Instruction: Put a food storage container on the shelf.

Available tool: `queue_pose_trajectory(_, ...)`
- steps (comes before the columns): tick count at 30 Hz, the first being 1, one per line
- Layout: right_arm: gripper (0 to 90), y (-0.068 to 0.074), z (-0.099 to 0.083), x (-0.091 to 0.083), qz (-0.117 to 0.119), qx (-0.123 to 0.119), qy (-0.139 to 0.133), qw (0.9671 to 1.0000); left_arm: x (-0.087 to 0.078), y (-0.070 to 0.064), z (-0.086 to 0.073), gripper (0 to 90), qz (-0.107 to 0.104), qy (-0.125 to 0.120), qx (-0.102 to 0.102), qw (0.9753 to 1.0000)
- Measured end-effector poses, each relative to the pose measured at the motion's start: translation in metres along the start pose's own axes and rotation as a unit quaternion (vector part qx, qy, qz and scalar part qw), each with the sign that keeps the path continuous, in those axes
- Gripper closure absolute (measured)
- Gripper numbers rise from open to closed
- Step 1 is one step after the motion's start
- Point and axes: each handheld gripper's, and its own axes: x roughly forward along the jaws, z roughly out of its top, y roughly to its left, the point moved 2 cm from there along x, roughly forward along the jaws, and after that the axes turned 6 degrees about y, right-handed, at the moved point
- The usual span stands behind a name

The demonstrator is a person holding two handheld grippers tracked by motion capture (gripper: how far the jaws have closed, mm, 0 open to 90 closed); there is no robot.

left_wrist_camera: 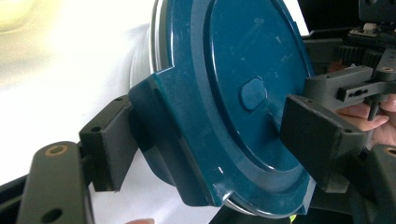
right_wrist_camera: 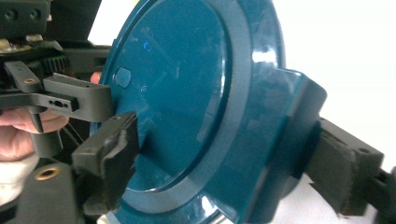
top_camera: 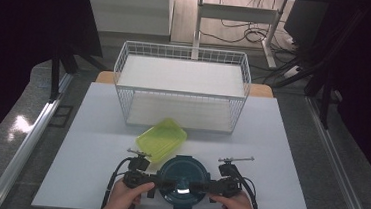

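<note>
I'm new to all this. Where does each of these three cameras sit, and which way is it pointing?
High view: above the person's side, looking forward and down on the table, wire basket and yellow-green lid; both hands enter below.
Left gripper view: rides the left gripper, looking along its jaws at the round blue container.
Right gripper view: rides the right gripper, facing that container from the other side.
Shared: both gripper views show the container and the opposite gripper.

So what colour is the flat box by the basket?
Yellow-green lid, clearest in the high view.
</note>
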Motion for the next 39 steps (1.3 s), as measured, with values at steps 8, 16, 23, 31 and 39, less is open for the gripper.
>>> queue_pose_trajectory(8,26.1,-0.005,0.0,-0.006,0.02,0.028,0.003,0.9994,-0.003,-0.001,-0.001,26.4,-0.003,-0.001,-0.014,0.9999)
queue_pose_trajectory(16,30.0,0.0,-0.005,-0.01,0.015,0.039,-0.019,0.999,-0.007,-0.007,-0.007,29.7,0.007,-0.018,-0.015,0.9997)
queue_pose_trajectory(23,31.0,0.004,-0.008,-0.012,0.007,0.044,-0.029,0.9986,-0.008,-0.012,-0.01,30.7,0.014,-0.026,-0.011,0.9995)
queue_pose_trajectory(31,32.3,0.004,-0.01,-0.015,0.01,0.053,-0.031,0.998,-0.011,-0.016,-0.009,33.2,0.018,-0.026,-0.008,0.9995)
queue_pose_trajectory(39,32.5,0.008,-0.01,-0.017,0.007,0.055,-0.036,0.9978,-0.015,-0.02,-0.008,35.1,0.027,-0.035,-0.001,0.999)
